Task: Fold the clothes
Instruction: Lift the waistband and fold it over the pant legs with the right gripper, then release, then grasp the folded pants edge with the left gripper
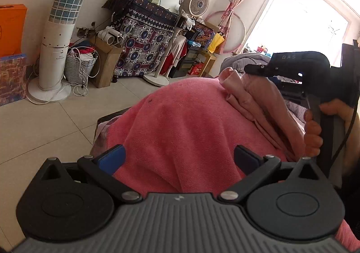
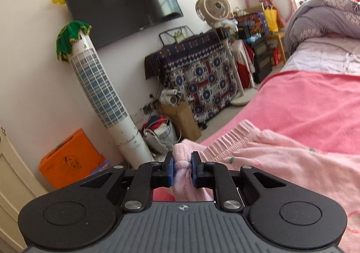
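Note:
A pale pink fleece garment (image 2: 281,163) with a ribbed elastic waistband lies on a coral pink blanket (image 2: 303,100) on the bed. My right gripper (image 2: 181,168) is shut on a bunched corner of the garment and holds it up at the bed's near edge. In the left wrist view the garment (image 1: 254,100) hangs from the right gripper (image 1: 254,68) at the far right. My left gripper (image 1: 178,158) is open and empty, low over the blanket (image 1: 180,122), apart from the garment.
A grey quilt (image 2: 324,19) is heaped at the bed's far end. Beyond the bed edge is tiled floor (image 1: 45,122) with a tower fan (image 1: 58,50), a basket (image 1: 78,68), a standing fan (image 1: 195,5) and a patterned covered cabinet (image 1: 144,39).

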The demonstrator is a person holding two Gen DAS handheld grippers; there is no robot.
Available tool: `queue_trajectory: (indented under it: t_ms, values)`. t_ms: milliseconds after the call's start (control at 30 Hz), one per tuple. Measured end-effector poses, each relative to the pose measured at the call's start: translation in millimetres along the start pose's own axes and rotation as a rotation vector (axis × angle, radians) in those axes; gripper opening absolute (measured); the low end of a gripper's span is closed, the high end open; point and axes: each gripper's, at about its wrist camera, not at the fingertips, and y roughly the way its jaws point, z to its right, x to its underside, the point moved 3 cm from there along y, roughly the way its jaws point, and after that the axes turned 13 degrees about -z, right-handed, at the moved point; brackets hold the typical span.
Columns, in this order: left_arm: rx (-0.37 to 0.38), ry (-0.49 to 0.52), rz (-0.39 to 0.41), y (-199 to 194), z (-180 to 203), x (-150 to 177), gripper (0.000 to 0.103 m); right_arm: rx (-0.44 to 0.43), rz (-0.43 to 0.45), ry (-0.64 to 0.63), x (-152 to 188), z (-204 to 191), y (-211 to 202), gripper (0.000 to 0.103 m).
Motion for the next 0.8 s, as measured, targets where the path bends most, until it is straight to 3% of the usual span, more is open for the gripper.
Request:
queue_trajectory:
  t_ms: [67,100,267,400,467,567,633,733,800]
  values:
    - [0.003,-0.016,0.003,-0.6,1.5,-0.1,0.102,0.002,-0.07,-0.084,6.7,-6.6,13.4,0.034]
    - [0.005,-0.019,0.004,-1.5,3.3,-0.2,0.102,-0.003,-0.1,-0.113,10.7,-9.0,19.7,0.036]
    - [-0.004,0.011,0.018,-9.3,14.8,0.2,0.103,-0.088,-0.069,-0.155,22.7,-13.9,3.0,0.064]
    - [0.039,0.043,0.058,-11.2,27.9,-15.9,0.103,-0.096,-0.009,-0.167,35.9,9.9,-50.3,0.073]
    - [0.112,0.068,0.078,-9.6,40.2,-28.0,0.103,-0.057,0.034,-0.172,48.2,31.5,-81.2,0.075]
    - [0.215,0.091,0.084,4.4,61.1,-47.3,0.103,0.088,0.099,-0.16,72.6,69.6,-130.9,0.078]
    - [0.208,0.106,0.066,21.7,76.5,-58.0,0.103,0.199,0.138,-0.162,91.9,92.4,-162.5,0.082]
    - [0.137,0.13,0.03,52.4,100.5,-75.9,0.102,0.332,0.159,-0.164,119.7,121.5,-198.4,0.088]
    - [0.084,0.206,0.045,64.2,124.5,-89.4,0.102,0.391,0.153,-0.164,133.4,135.9,-212.7,0.088]
